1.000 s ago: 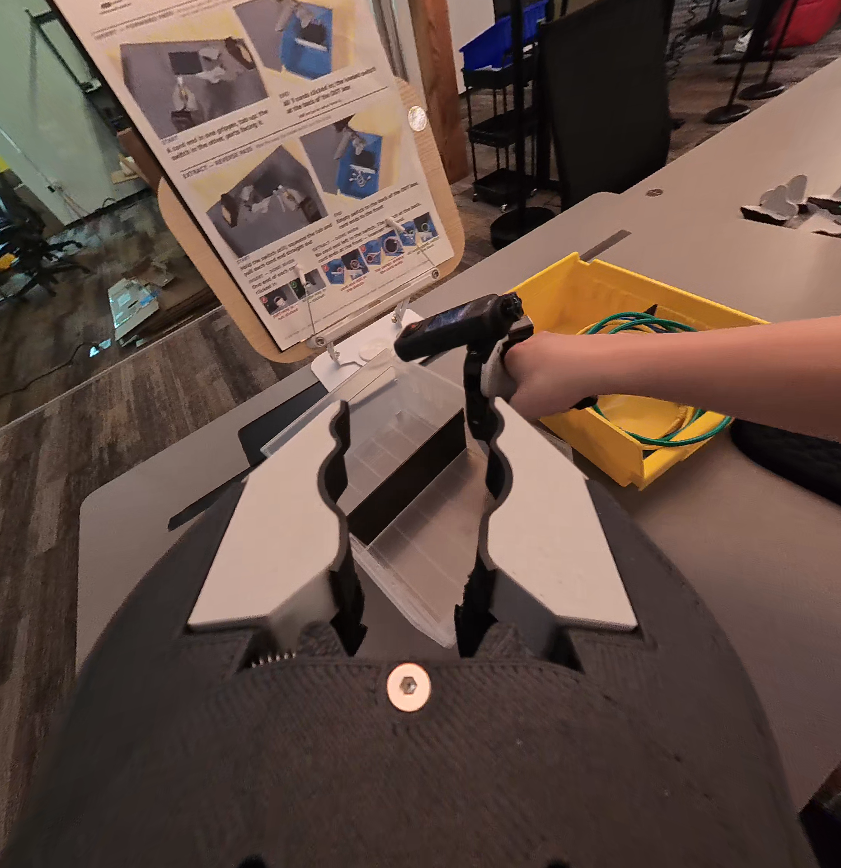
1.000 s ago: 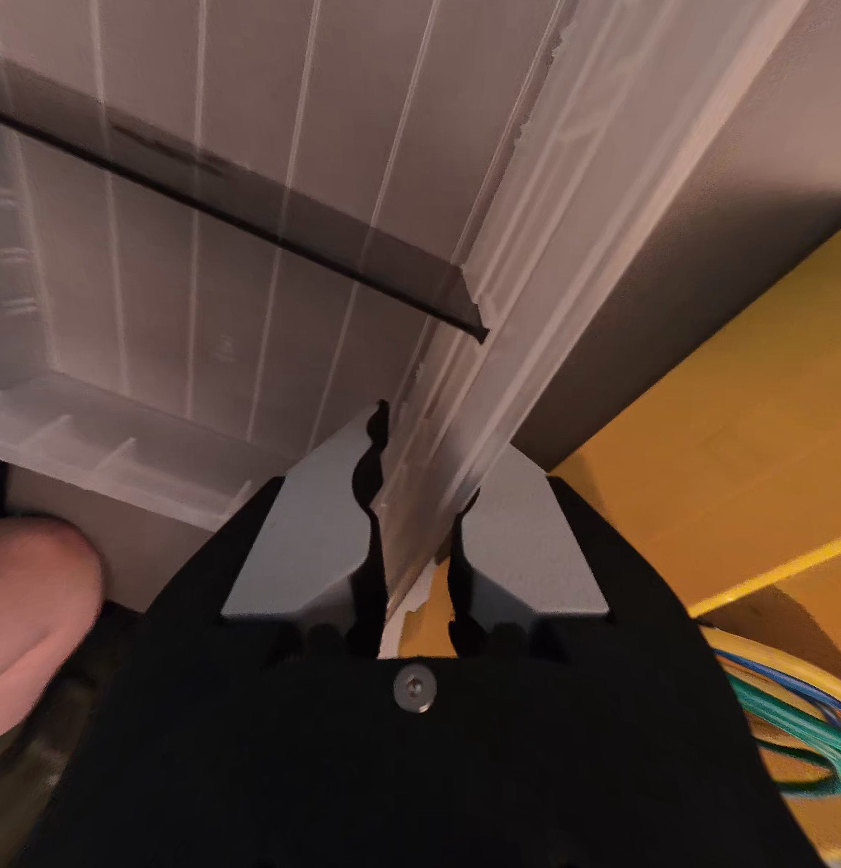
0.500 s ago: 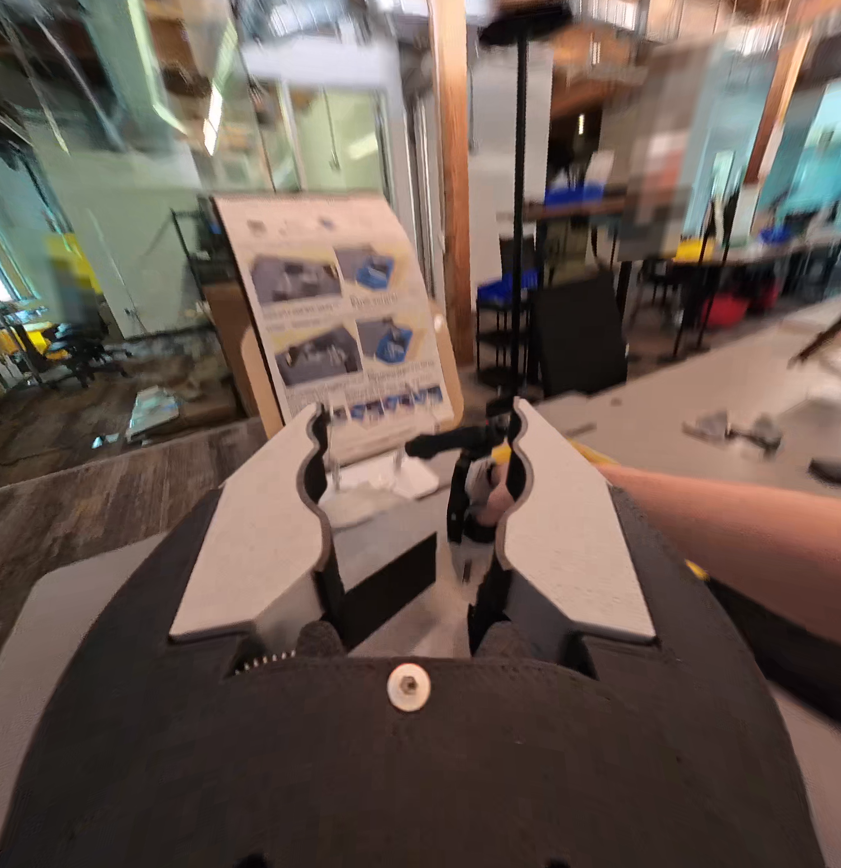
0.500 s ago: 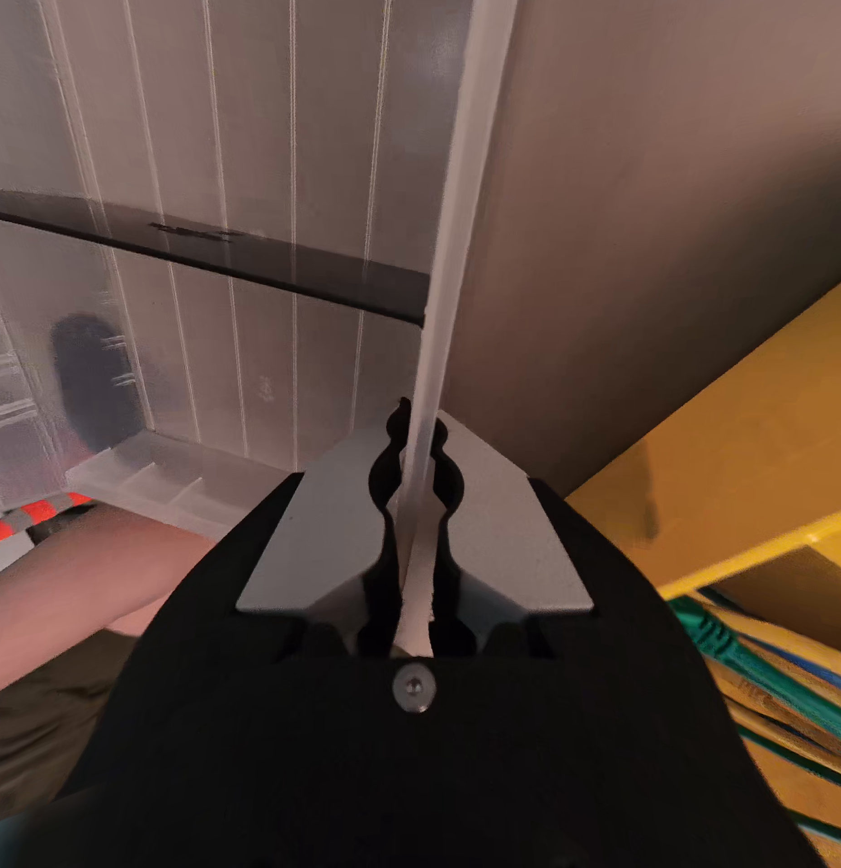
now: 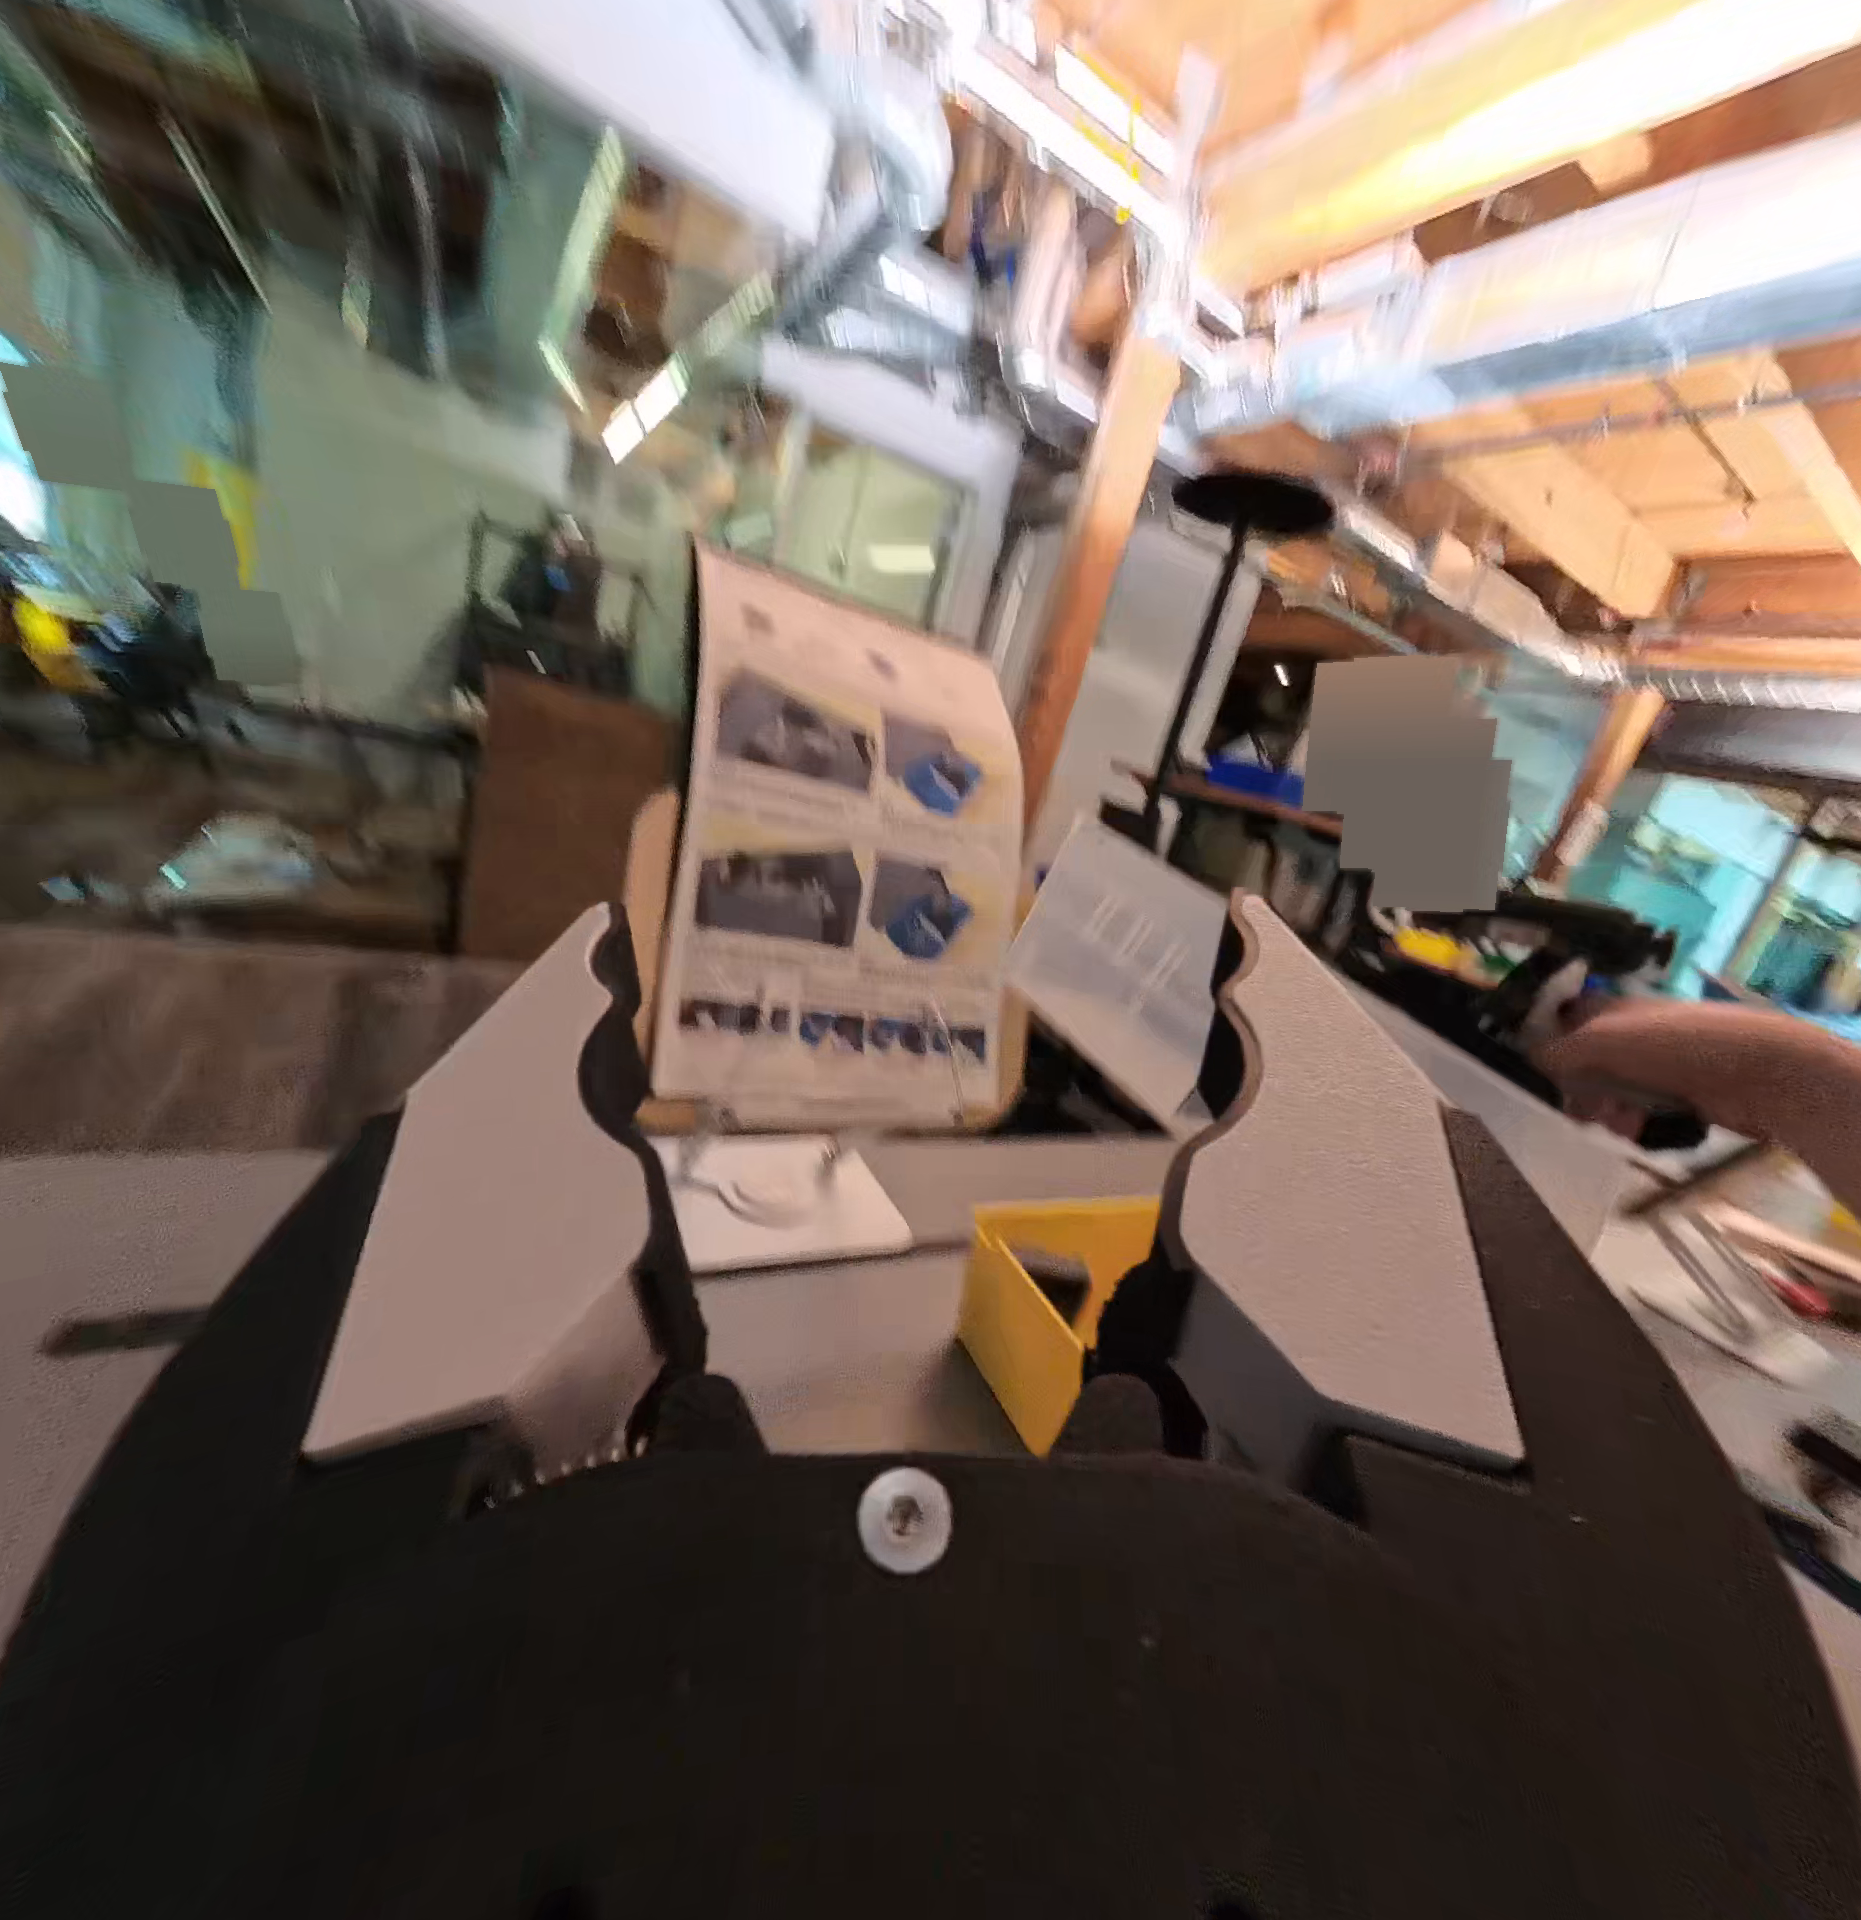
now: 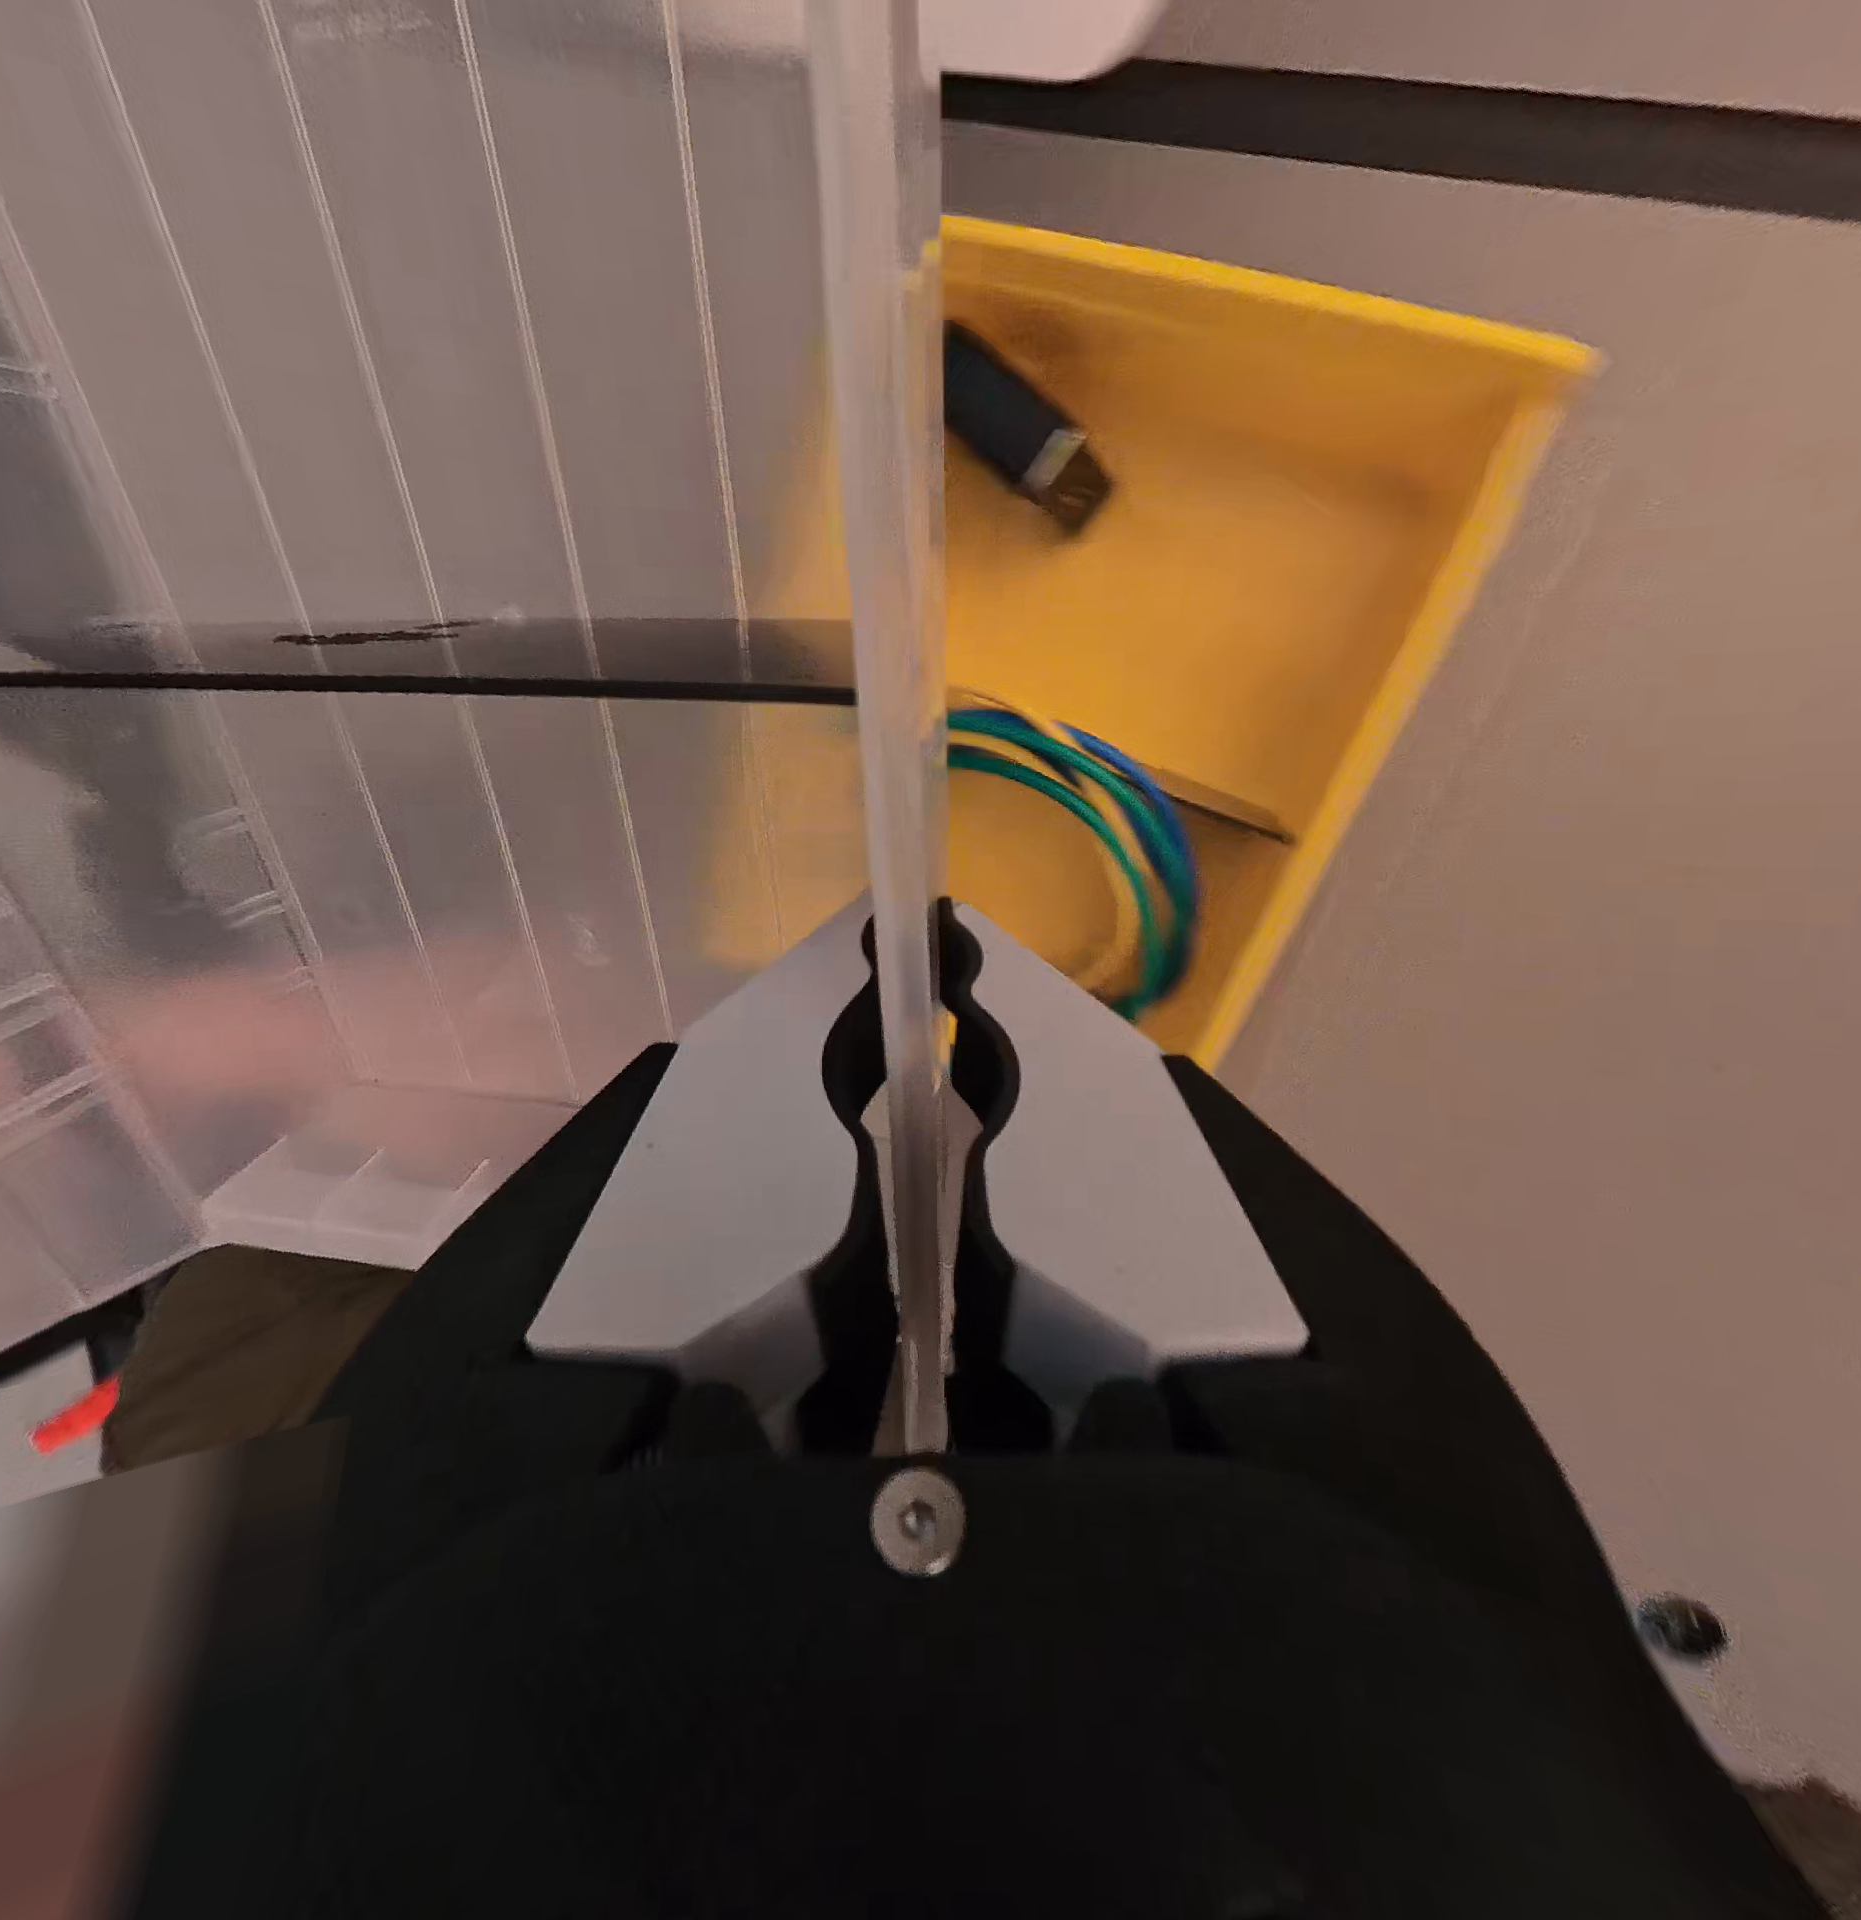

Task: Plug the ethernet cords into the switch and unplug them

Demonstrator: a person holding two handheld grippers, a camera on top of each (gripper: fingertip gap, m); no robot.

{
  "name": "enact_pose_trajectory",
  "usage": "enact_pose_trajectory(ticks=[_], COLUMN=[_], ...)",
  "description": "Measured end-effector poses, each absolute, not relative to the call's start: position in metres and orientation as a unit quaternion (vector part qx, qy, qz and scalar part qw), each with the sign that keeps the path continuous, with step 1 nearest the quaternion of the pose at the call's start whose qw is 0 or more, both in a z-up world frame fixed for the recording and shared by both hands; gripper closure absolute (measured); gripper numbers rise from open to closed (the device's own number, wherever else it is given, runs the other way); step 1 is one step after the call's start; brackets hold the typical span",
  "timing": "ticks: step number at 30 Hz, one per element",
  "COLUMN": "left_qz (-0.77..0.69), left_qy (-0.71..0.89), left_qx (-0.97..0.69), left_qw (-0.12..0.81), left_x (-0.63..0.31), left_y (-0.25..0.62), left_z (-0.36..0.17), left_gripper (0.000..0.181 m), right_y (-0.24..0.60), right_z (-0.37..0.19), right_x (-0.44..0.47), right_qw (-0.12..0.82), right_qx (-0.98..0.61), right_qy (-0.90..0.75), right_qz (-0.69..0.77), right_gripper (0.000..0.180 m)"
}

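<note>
My right gripper point(image 6: 908, 925) is shut on the thin side wall of a clear plastic bin point(image 6: 406, 540). A flat black box point(image 6: 490, 655), seen edge-on, shows through the bin's wall. Beyond the wall stands a yellow bin point(image 6: 1425, 582) with coiled green, yellow and blue ethernet cords point(image 6: 1113, 831) and a small black part with a silver end point(image 6: 1019, 436). My left gripper point(image 5: 923, 914) is open wide and empty, held above the table. In the left wrist view the clear bin point(image 5: 1113, 966) hangs tilted in the air, and a corner of the yellow bin point(image 5: 1030, 1320) shows between the fingers.
An instruction board point(image 5: 832, 894) stands on a white base at the table's far edge. The grey table point(image 5: 832, 1340) runs under both bins. A person's hand point(image 5: 1736, 1081) shows at the right, with loose tools on the table beyond. The left wrist view is motion-blurred. The grippers' ends are close to 45 centimeters from one another.
My right gripper closed on the clear bin's wall and lifted the bin; the yellow bin came into view beyond it. My left gripper tilted up, drew back and opened wider.
</note>
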State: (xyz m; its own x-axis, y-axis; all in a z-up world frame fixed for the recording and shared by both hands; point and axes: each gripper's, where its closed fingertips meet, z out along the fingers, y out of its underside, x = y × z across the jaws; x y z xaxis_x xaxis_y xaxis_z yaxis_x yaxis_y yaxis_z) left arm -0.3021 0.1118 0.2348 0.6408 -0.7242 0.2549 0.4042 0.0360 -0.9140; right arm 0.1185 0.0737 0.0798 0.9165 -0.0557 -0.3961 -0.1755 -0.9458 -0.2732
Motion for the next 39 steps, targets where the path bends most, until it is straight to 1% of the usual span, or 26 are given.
enact_pose_trajectory(ticks=[4,8,12,15,16,18,19,20,21,22,23,25,27,28,31,32,33,34,35,36,37,39], left_qz=[-0.441,-0.43,-0.394,-0.371,-0.357,-0.337,-0.332,-0.329,-0.33,-0.337,-0.342,-0.322,-0.278,-0.256,-0.208,-0.194,-0.196,-0.212,-0.231,-0.243,-0.251,-0.246], left_qy=[0.231,0.303,0.389,0.442,0.453,0.461,0.456,0.451,0.454,0.462,0.47,0.486,0.507,0.518,0.554,0.563,0.562,0.554,0.542,0.533,0.53,0.531], left_qx=[-0.634,-0.686,-0.731,-0.758,-0.768,-0.78,-0.784,-0.79,-0.795,-0.796,-0.796,-0.801,-0.805,-0.806,-0.801,-0.8,-0.801,-0.804,-0.808,-0.81,-0.81,-0.811], left_qw=[0.592,0.502,0.398,0.305,0.279,0.257,0.259,0.252,0.23,0.199,0.17,0.138,0.131,0.128,0.089,0.075,0.062,0.045,0.028,0.018,0.01,0.009], left_x=[-0.231,-0.153,-0.073,-0.027,-0.017,-0.002,0.004,0.007,0.008,0.009,0.008,0.004,-0.002,-0.006,-0.013,-0.015,-0.014,-0.012,-0.012,-0.013,-0.014,-0.022], left_y=[0.136,0.146,0.136,0.123,0.122,0.126,0.132,0.135,0.133,0.126,0.118,0.111,0.11,0.109,0.097,0.094,0.092,0.088,0.085,0.085,0.085,0.094], left_z=[0.195,0.151,0.089,0.033,0.015,-0.011,-0.019,-0.028,-0.036,-0.043,-0.049,-0.061,-0.073,-0.078,-0.099,-0.105,-0.108,-0.107,-0.105,-0.104,-0.103,-0.102], left_gripper=[0.07,0.072,0.075,0.078,0.082,0.119,0.122,0.12,0.113,0.107,0.105,0.106,0.107,0.111,0.112,0.102,0.105,0.121,0.146,0.149,0.156,0.161], right_y=[0.006,-0.057,-0.108,-0.135,-0.142,-0.152,-0.156,-0.16,-0.162,-0.164,-0.165,-0.165,-0.162,-0.159,-0.151,-0.149,-0.146,-0.144,-0.142,-0.14,-0.138,-0.133], right_z=[0.073,0.042,0.0,-0.03,-0.039,-0.056,-0.063,-0.069,-0.075,-0.08,-0.084,-0.092,-0.098,-0.101,-0.107,-0.108,-0.109,-0.11,-0.111,-0.112,-0.114,-0.116], right_x=[0.218,0.294,0.342,0.36,0.362,0.363,0.363,0.364,0.364,0.364,0.364,0.364,0.363,0.362,0.359,0.359,0.358,0.357,0.356,0.355,0.354,0.35], right_qw=[0.16,0.159,0.149,0.136,0.13,0.115,0.108,0.102,0.095,0.089,0.084,0.076,0.072,0.071,0.068,0.067,0.066,0.064,0.061,0.058,0.055,0.049], right_qx=[-0.965,-0.952,-0.937,-0.93,-0.929,-0.928,-0.928,-0.929,-0.931,-0.933,-0.934,-0.937,-0.937,-0.937,-0.938,-0.939,-0.94,-0.942,-0.944,-0.946,-0.948,-0.952], right_qy=[0.144,0.23,0.3,0.327,0.332,0.337,0.337,0.335,0.333,0.33,0.328,0.323,0.321,0.321,0.319,0.316,0.313,0.309,0.305,0.301,0.296,0.285], right_qz=[0.152,0.12,0.101,0.099,0.103,0.112,0.115,0.115,0.115,0.114,0.113,0.112,0.115,0.117,0.12,0.12,0.118,0.116,0.113,0.11,0.106,0.097], right_gripper=[0.178,0.177,0.175,0.175,0.175,0.175,0.175,0.175,0.175,0.175,0.175,0.174,0.174,0.174,0.174,0.174,0.174,0.174,0.173,0.173,0.173,0.173])
